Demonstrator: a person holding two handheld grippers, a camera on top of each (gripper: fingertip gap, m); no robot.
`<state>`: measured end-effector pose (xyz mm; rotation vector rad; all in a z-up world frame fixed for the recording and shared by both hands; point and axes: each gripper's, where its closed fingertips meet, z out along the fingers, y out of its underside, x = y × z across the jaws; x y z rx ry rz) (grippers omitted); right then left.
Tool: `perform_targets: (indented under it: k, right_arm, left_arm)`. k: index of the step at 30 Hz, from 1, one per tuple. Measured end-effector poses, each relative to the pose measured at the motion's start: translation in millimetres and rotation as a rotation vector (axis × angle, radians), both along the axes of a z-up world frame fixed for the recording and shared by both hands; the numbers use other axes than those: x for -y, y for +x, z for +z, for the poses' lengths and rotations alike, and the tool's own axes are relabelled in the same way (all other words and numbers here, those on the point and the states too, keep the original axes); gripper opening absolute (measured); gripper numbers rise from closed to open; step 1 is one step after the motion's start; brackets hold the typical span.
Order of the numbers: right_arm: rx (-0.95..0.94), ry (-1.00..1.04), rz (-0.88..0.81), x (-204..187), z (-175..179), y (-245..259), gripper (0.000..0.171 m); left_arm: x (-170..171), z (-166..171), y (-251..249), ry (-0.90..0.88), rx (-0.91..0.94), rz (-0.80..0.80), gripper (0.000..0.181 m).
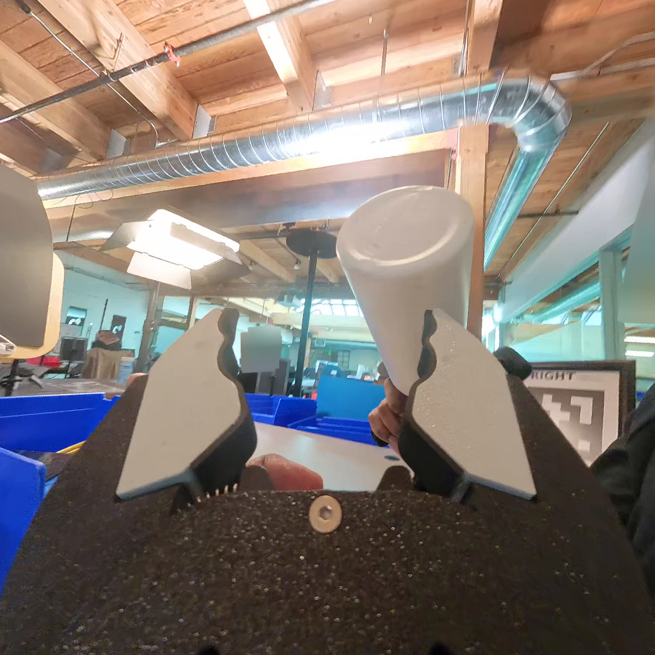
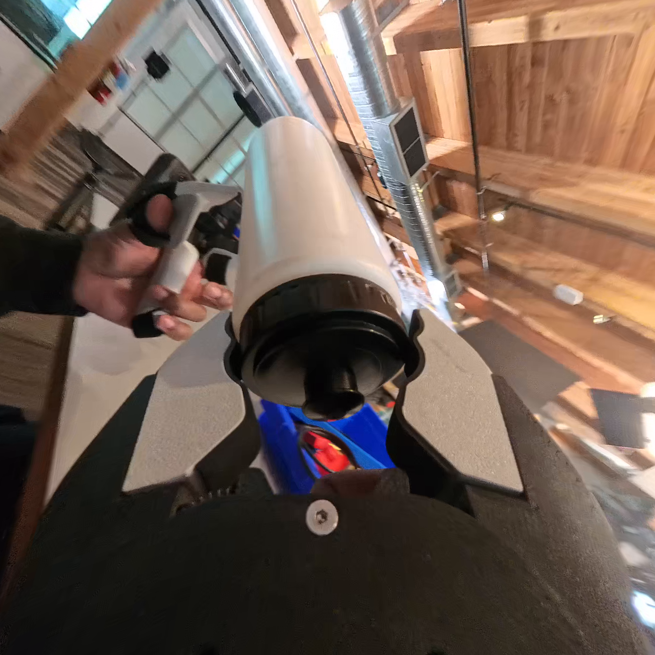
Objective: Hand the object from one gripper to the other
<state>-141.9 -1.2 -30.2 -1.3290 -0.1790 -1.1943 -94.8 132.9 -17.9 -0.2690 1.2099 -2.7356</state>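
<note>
Bottle in 1 gripper, handover not finished

The right gripper point(image 2: 320, 349) clamps the white bottle point(image 2: 304, 219) at its black cap; the left gripper point(image 1: 328, 351) is spread wide, empty, bottle at its 1 o'clock.

One white bottle point(image 2: 304, 219) with one black cap point(image 2: 319, 358) sits up top, and two grippers share the air: the right point(image 2: 320, 349), two fingers pinching that cap, and the left point(image 1: 328, 340), two fingers spread with nothing between them. Two hands show, one point(image 2: 141, 273) round the left handle and one point(image 1: 386, 418) peeking from behind a finger. Several blue bins point(image 1: 49, 418) line one pale table point(image 1: 336, 457), exact number hard to call, plus one lit lamp point(image 1: 177, 244) and one black-and-white marker point(image 1: 574, 411).
</note>
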Motion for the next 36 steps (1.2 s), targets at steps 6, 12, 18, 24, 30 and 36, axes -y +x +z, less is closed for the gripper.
perform_targets:
  k: [6, 12, 18, 24, 30, 36]
  right_arm:
    - [-0.267, 0.091, 0.288, -8.2, -15.2, 1.6, 0.092]
    - [-0.381, 0.016, 0.242, -32.8, -45.7, 19.5, 0.093]
    - [-0.494, -0.018, 0.222, -34.3, -62.6, 32.6, 0.092]
    - [-0.59, -0.099, 0.09, -34.8, -90.4, 56.5, 0.088]
    - [-0.64, -0.161, 0.038, -22.9, -102.6, 64.4, 0.081]
    - [-0.613, -0.086, 0.055, -10.1, -76.4, 57.6, 0.08]
  left_arm:
    - [15.2, 10.7, -30.6, 0.102, 0.009, -0.16, 0.115]
    - [51.0, 7.6, -33.1, 0.035, -0.078, -0.233, 0.116]
    - [58.5, 3.5, -22.1, 0.022, -0.079, -0.103, 0.106]
    - [65.0, -0.6, -22.8, 0.165, 0.068, 0.15, 0.104]
    - [64.0, -3.5, -16.9, 0.297, 0.225, 0.475, 0.104]
    - [57.4, -13.7, 2.1, 0.471, 0.346, 0.798, 0.104]
